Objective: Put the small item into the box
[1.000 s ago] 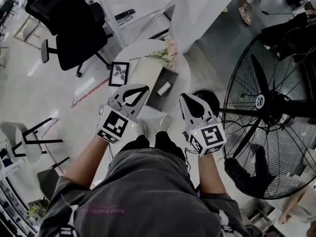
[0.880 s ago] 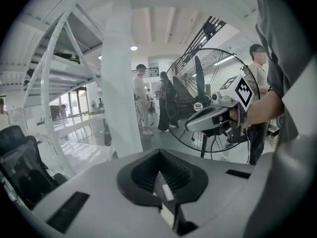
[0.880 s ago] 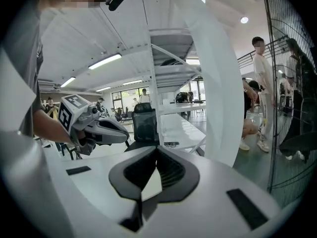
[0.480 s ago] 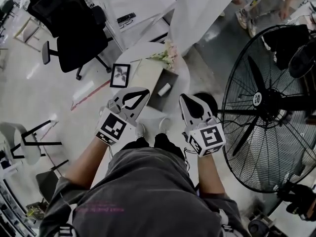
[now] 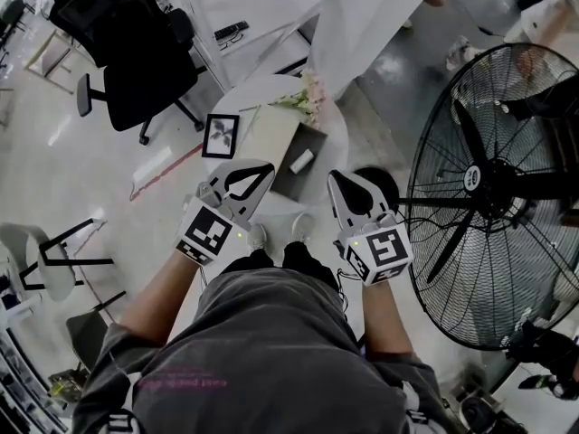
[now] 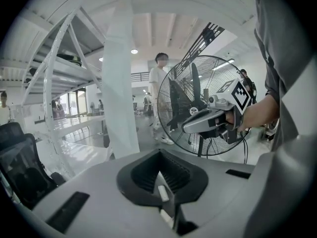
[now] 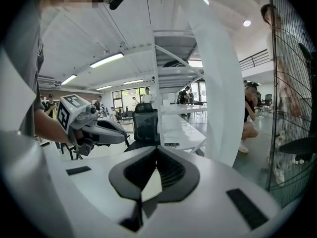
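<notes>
Left gripper (image 5: 258, 172) and right gripper (image 5: 339, 183) closed tight, holding nothing, high above the box (image 5: 291, 184).
Item (image 5: 301, 161) lies on or in the box, unclear which; a careless reach could knock the flowers (image 5: 303, 99) just beyond the box.

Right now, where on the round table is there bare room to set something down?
Bare strip along the table's far rim, behind the picture frame and left of the flowers. The middle is crowded: frame, pale board, dark box.
</notes>
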